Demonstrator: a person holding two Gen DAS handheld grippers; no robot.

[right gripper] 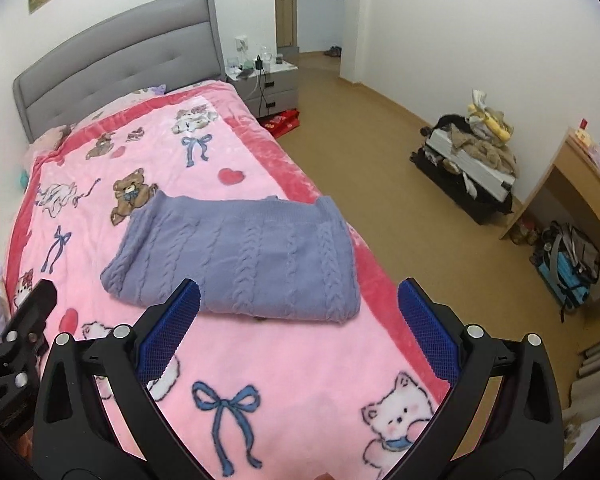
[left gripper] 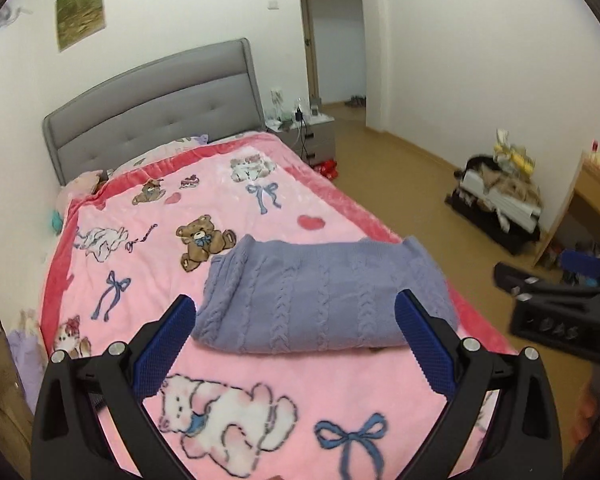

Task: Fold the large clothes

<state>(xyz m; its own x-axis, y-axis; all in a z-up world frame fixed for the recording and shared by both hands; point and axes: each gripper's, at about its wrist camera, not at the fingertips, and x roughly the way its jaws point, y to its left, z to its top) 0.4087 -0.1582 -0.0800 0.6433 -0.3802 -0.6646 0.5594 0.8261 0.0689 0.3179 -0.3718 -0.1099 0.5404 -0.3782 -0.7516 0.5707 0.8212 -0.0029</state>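
A lavender cable-knit sweater (left gripper: 324, 296) (right gripper: 244, 260) lies folded into a thick rectangle on the pink cartoon blanket (left gripper: 228, 396) (right gripper: 284, 364), near the bed's right side. My left gripper (left gripper: 296, 312) hangs above and short of it, jaws wide open, nothing between the blue pads (left gripper: 168, 344). My right gripper (right gripper: 300, 296) is likewise raised over the blanket, open and empty, its blue pads (right gripper: 428, 328) clear of the sweater. Each gripper shows at the edge of the other's view: the right gripper (left gripper: 560, 304), the left gripper (right gripper: 24, 332).
A grey padded headboard (left gripper: 152, 108) stands at the far end, with a cluttered bedside cabinet (right gripper: 268, 84) beside it. On the brown floor to the right are an open suitcase piled with clothes (right gripper: 468, 164), a wooden desk (right gripper: 580, 184) and a backpack (right gripper: 572, 264). A doorway (right gripper: 312, 8) opens beyond.
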